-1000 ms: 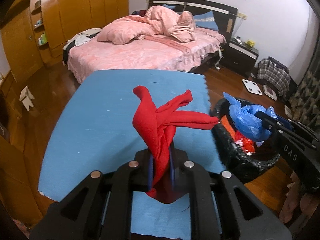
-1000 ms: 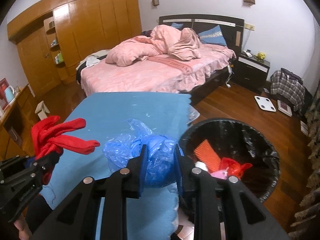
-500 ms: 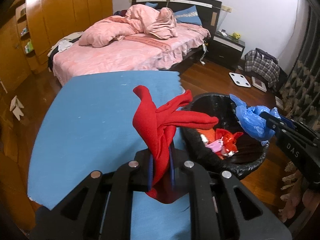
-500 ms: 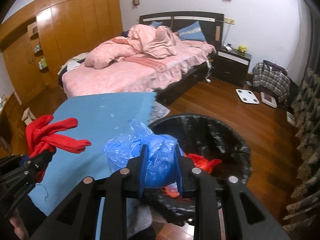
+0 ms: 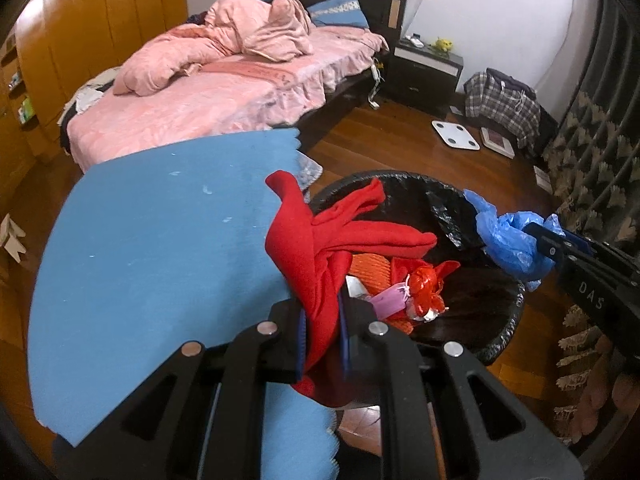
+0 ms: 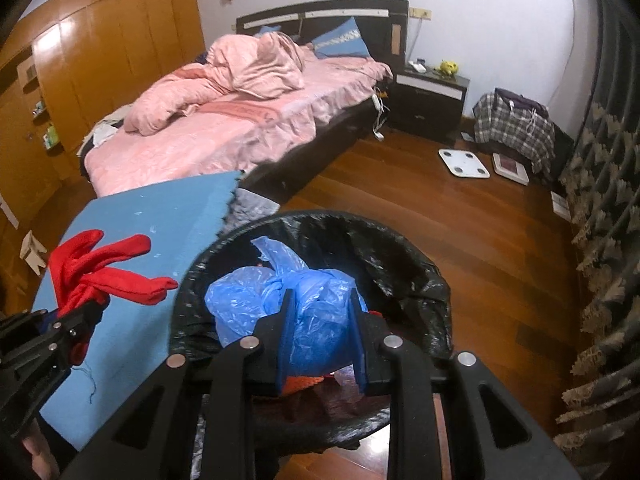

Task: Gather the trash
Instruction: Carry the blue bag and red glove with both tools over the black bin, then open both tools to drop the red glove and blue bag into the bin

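- Two grippers each carry one piece of trash near a black-lined trash bin (image 5: 500,332).
- Left gripper (image 5: 322,336) is clenched on a red cloth (image 5: 316,248); the cloth sticks up and fans out toward 2 o'clock, over the bin's near rim where it meets the blue desk (image 5: 152,248).
- Right gripper (image 6: 322,340) is clenched on a crumpled blue plastic bag (image 6: 280,300), held above the bin's mouth; in the left wrist view the same bag shows at 3 o'clock over the bin's far rim.
- Inside the bin lie an orange ridged piece (image 5: 370,266), a red shiny wrapper (image 5: 424,284) and a pink tag (image 5: 390,300).
- At 12 o'clock stands a bed with pink bedding (image 6: 224,120); a white scale (image 6: 464,163) lies on the wooden floor at 2 o'clock.
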Tool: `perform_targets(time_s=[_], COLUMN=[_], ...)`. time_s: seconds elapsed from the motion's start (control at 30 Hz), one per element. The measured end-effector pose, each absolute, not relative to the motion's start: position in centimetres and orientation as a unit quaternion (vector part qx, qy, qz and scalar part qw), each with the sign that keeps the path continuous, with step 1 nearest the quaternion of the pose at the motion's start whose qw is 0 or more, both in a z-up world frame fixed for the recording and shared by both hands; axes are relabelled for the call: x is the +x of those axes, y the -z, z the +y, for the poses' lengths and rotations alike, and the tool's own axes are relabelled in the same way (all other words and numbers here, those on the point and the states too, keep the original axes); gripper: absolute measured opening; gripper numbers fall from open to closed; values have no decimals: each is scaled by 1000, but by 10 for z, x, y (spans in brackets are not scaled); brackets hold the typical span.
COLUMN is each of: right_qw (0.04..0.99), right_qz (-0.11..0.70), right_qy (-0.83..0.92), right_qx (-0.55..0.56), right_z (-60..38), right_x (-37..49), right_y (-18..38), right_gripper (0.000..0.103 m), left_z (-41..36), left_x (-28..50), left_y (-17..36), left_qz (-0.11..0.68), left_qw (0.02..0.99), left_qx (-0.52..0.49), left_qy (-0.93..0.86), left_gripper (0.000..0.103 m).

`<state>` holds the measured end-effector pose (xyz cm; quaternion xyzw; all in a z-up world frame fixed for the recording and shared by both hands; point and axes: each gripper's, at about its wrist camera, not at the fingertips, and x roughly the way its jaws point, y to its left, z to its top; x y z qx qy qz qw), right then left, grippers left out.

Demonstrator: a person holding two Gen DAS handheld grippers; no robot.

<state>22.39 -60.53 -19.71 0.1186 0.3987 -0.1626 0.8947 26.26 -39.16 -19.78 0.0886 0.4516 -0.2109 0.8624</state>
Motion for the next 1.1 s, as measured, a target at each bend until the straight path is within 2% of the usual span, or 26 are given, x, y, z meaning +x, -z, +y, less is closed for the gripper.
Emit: perform_targets(time_s=[0.47, 0.53, 0.57, 0.6, 0.67, 0.97, 1.1], right_qw=[870, 867, 866, 863, 859, 845, 848], right_qz=[444, 449, 452, 458, 463, 485, 476], right_qy=[169, 169, 168, 166, 166, 167, 174], right_qx=[132, 134, 135, 137, 145, 156, 153], right_z=[-656, -660, -661, -663, -665, -665, -664], right_x=[265, 272, 274, 277, 279, 272, 269], right_y=[253, 261, 264, 268, 275, 299, 292], right_gripper=[25, 27, 28, 33, 35, 39, 55], left_z=[-456, -462, -464, -467, -471, -464, -458], left_x=[304, 309, 311, 312, 313, 317, 318], left_y=[265, 275, 280, 283, 288, 296, 289], left_qz=[497, 499, 502, 504, 496, 498, 493], left_qw=[828, 824, 822, 818, 822, 821, 825], left_qx=[111, 117, 117, 121, 132, 135, 130], left_qy=[235, 240, 243, 249, 246, 246, 244], left_gripper=[15, 20, 28, 46, 62, 63, 63])
